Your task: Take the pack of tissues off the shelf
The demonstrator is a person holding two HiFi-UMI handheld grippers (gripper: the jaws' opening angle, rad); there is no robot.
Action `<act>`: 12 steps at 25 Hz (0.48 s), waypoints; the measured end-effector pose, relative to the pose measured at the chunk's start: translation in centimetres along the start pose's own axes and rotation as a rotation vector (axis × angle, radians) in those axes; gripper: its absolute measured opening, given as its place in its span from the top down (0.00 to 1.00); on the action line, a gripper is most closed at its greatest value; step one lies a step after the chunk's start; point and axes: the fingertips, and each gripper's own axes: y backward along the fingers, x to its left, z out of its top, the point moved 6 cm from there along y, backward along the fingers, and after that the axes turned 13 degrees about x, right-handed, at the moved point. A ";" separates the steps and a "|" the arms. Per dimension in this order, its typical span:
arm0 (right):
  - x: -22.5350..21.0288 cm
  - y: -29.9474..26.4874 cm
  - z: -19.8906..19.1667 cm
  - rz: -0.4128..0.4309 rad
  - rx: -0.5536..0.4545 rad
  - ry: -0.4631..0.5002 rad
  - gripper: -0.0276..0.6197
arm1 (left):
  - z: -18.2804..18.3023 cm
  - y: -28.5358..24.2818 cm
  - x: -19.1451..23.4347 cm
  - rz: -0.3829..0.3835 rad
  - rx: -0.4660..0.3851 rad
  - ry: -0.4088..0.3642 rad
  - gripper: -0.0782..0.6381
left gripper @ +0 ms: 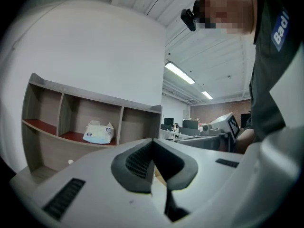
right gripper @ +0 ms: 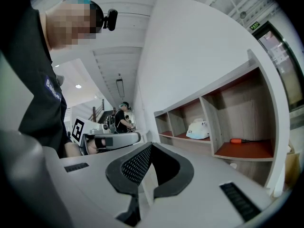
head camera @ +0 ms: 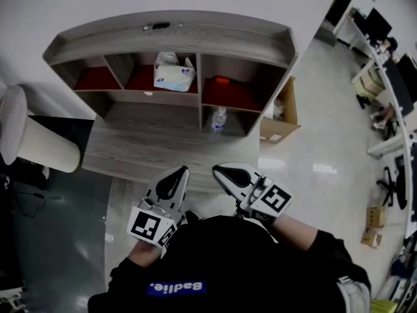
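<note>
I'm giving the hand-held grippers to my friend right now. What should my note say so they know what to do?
Left hand-held gripper: jaws shut, empty, held close to the body.
Right hand-held gripper: the same, shut and empty.
Pack of tissues: in the middle top compartment of the shelf, untouched.
Also there: an orange-handled screwdriver in the compartment on the pack's right in the head view, and a water bottle in the cubby below that.
Done: nothing yet.
Left: reach out, open a gripper, grip the pack, lift it off the shelf.
</note>
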 end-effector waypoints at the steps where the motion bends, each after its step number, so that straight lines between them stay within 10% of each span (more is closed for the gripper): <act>1: 0.1 -0.4 0.1 -0.007 -0.001 0.001 0.91 | 0.1 0.1 0.6 -0.006 -0.001 -0.011 0.89; 12: -0.9 -2.1 1.9 -0.072 -0.031 0.006 0.91 | 0.7 -0.7 4.1 -0.040 0.009 -0.070 0.89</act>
